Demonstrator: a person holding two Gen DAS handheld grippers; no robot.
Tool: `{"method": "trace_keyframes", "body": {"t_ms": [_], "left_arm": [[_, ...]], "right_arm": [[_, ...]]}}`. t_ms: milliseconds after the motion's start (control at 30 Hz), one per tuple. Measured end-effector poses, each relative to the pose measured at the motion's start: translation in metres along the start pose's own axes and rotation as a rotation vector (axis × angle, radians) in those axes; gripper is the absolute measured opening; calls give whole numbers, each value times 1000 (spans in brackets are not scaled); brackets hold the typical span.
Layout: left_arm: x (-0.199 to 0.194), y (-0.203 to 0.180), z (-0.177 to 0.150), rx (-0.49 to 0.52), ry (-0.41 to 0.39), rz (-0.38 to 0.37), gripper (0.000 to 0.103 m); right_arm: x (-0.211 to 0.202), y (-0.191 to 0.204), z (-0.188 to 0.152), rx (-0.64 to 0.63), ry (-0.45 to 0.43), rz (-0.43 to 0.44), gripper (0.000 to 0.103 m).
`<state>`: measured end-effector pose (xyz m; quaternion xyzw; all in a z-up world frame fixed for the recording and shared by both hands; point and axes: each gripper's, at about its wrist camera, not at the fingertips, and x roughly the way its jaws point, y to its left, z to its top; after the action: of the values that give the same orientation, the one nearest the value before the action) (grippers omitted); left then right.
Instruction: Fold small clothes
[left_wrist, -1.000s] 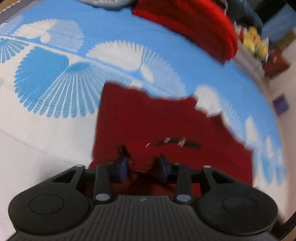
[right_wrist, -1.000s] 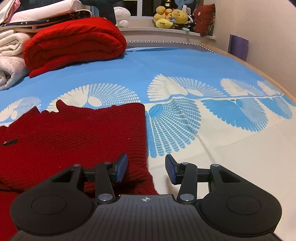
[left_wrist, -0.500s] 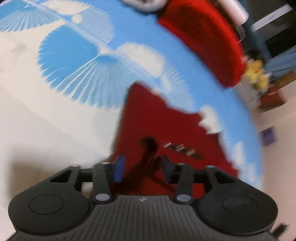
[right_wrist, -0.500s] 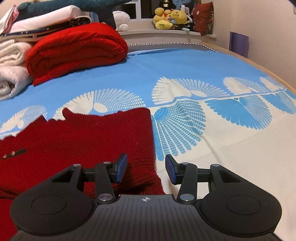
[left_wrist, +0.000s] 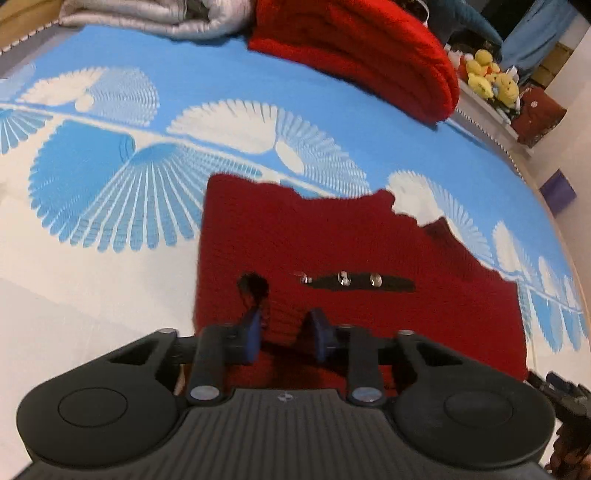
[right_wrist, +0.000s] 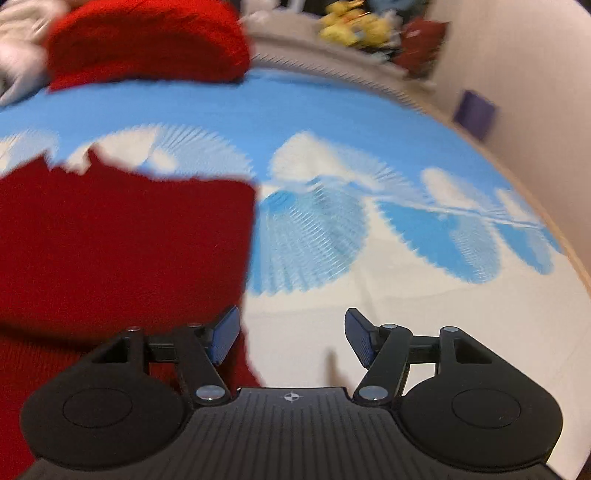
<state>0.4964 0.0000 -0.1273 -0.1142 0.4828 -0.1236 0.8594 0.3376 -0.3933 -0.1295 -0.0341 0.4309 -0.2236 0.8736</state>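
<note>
At the centre of the left wrist view, a dark red knit garment (left_wrist: 332, 251) is seen spread on the blue-and-white patterned bedsheet (left_wrist: 110, 206), its upper edge uneven and a dark strip with three metal snaps (left_wrist: 343, 278) lying across its middle. The lower hem appears to be bunched or doubled near the left gripper (left_wrist: 286, 328), whose fingers are parted with knit fabric between them; whether the cloth is pinched cannot be told. In the blurred right wrist view, the garment's right edge (right_wrist: 243, 258) sits at centre left, and the right gripper (right_wrist: 291, 338) is spread wide over bare sheet, holding nothing. The fold is judged barely begun: most of the garment lies flat, and the side and final folds remain. No containers are visible; at the upper frame only a folded bright red blanket (left_wrist: 362, 55), a grey rolled quilt (left_wrist: 147, 18) and yellow plush toys (left_wrist: 491, 77) are noted.
</note>
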Motion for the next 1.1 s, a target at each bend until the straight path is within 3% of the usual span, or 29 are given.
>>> {"method": "trace_keyframes", "body": {"t_ms": [133,233,333,400,467,567,633,733,767,833,933,1033,1100], "left_arm": [[-5,-2,4,-15,-38,-6,21],[-3,-2,6,-11,-41,15,21],[4,1,3,-2,-15,56,21],[8,-2,0,22,-13,82,21],[7,-7,-3,49,-30,98,21],[7,-7,-6,63,-42,95,24],[9,-5,-8,70,-33,107,30],[7,-5,-9,94,-38,140,51],[5,-5,-9,98,-45,162,72],[1,-2,-11,99,-78,228,98],[2,5,-14,90,-76,239,101],[10,11,-18,73,-37,227,101],[13,11,-21,92,-35,241,103]], "right_arm": [[1,3,-1,-42,-13,-9,65],[-8,-8,7,69,-37,6,63],[-18,-14,12,215,-125,144,63],[-8,-8,11,266,-83,259,62],[13,8,3,220,-5,201,62],[35,-6,-6,289,35,135,94],[42,-24,-9,406,76,199,94],[34,-28,-13,392,27,225,91],[27,-30,-9,408,5,240,84],[9,-37,-3,427,-57,276,82],[-4,-39,-3,383,-102,288,85],[25,-31,-17,317,20,210,86],[33,-32,-24,343,19,219,90]]}}
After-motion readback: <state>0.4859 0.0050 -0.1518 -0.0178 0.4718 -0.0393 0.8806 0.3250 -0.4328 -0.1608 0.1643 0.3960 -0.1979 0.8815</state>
